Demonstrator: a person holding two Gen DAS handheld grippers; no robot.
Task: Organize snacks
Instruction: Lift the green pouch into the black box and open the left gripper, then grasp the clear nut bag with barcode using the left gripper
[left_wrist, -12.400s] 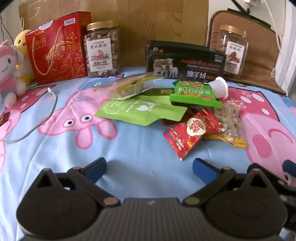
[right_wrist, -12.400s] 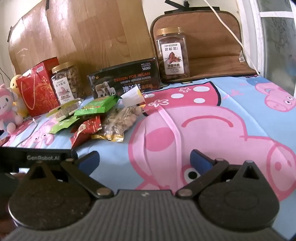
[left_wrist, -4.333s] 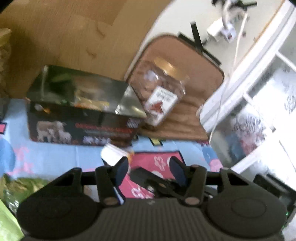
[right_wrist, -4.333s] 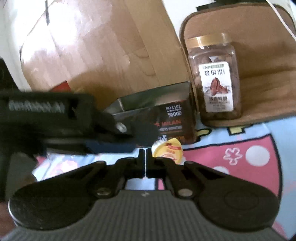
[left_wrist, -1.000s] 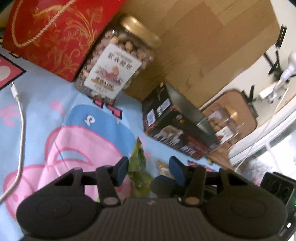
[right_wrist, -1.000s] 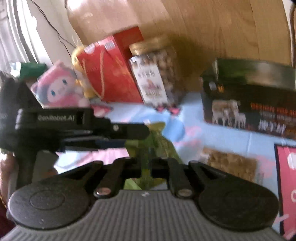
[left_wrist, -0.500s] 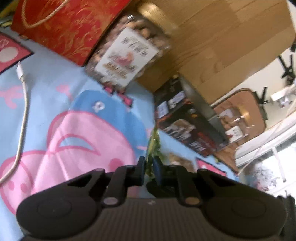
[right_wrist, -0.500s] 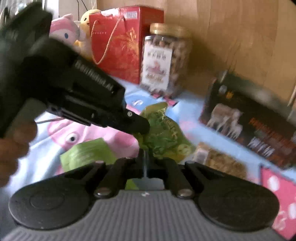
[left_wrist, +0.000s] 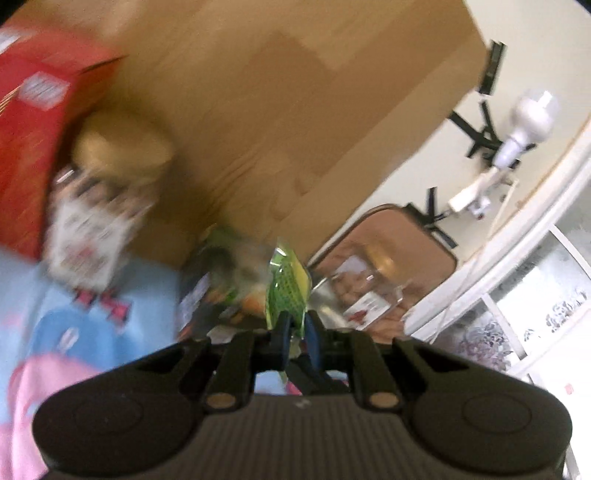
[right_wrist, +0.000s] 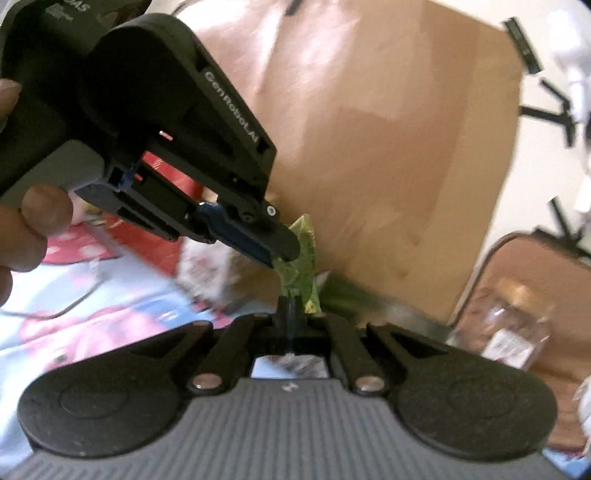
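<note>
Both grippers hold one green snack packet (left_wrist: 286, 291) in the air. My left gripper (left_wrist: 295, 326) is shut on its lower edge. In the right wrist view my right gripper (right_wrist: 291, 308) is shut on the packet's (right_wrist: 304, 258) bottom, and the left gripper (right_wrist: 284, 254) pinches its upper left corner. Behind the packet in the left wrist view stands the open black box (left_wrist: 207, 299), blurred, with green packets inside.
A red gift bag (left_wrist: 26, 122) and a nut jar (left_wrist: 99, 221) stand at the left against the wooden board (left_wrist: 277, 110). A second nut jar (left_wrist: 365, 291) leans on a brown cushion (left_wrist: 399, 236) at the right. The cartoon bedsheet (left_wrist: 55, 339) lies below.
Both grippers have lifted the green packet up and toward the black box. The views have tilted upward and blurred with the motion.
</note>
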